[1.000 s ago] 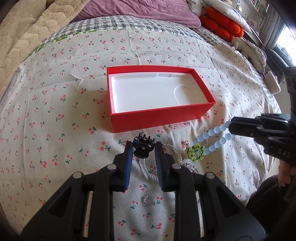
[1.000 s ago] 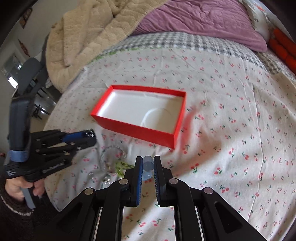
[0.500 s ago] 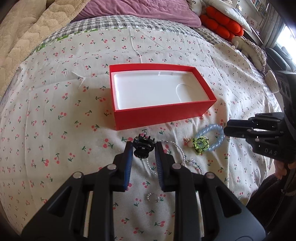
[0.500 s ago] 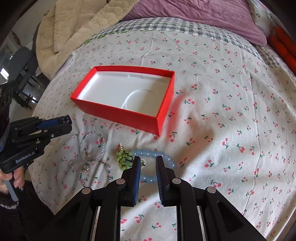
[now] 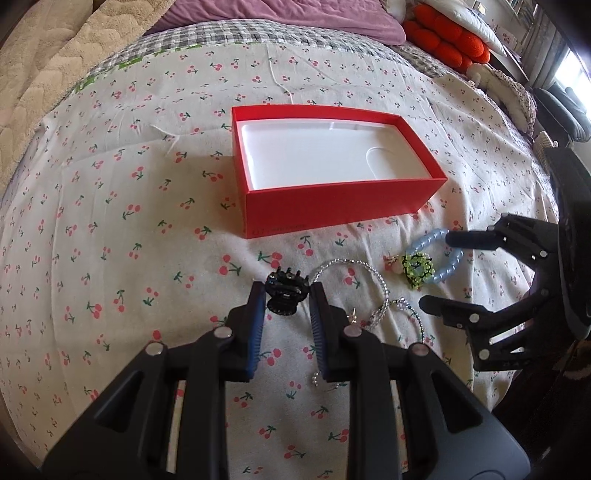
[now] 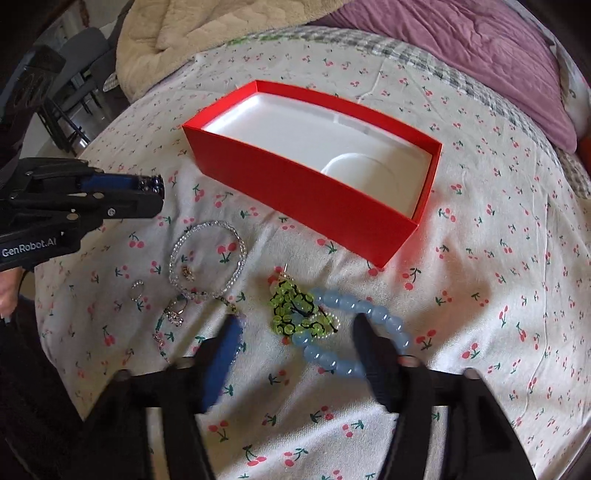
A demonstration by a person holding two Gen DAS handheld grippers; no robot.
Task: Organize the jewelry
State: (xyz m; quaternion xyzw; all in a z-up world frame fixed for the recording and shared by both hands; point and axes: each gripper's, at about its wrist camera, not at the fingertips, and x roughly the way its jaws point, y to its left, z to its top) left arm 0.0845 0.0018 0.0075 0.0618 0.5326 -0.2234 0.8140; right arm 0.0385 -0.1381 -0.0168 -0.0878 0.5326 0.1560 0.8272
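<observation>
The blue bead bracelet (image 6: pixel 354 332), which hung pinched in the right tongs (image 6: pixel 295 332) a second ago, now lies on the bed's cherry-print sheet (image 6: pixel 498 258), and those tongs have just been opening: their jaws stand wide on either side of the bracelet, pads clear of it, blurred in the right wrist view. The bracelet rests just in front of the red box (image 6: pixel 306 192), near the box's right corner, touching and partly overlapped by a green beaded charm (image 6: pixel 291 306) with a string of small white beads. To the left of the charm, also in front of the box, lies a clear crystal bracelet (image 6: pixel 207 258), with a small ring (image 6: pixel 136 290) and some sparkly small pieces too fine to tell apart beside it.

The left tongs (image 5: pixel 287 295) are narrow, their blue pads pressed on a black hair claw clip (image 5: pixel 286 293) held above the sheet in front of the box's near wall. The box sits open with a bare white liner inside.

Beyond the box, a grey checked cover (image 5: pixel 258 33), a purple blanket (image 5: pixel 277 14) and a cream quilted blanket (image 5: pixel 44 74) lie at the head of the bed, with an orange cushion (image 5: pixel 447 37) off to the box's right.
</observation>
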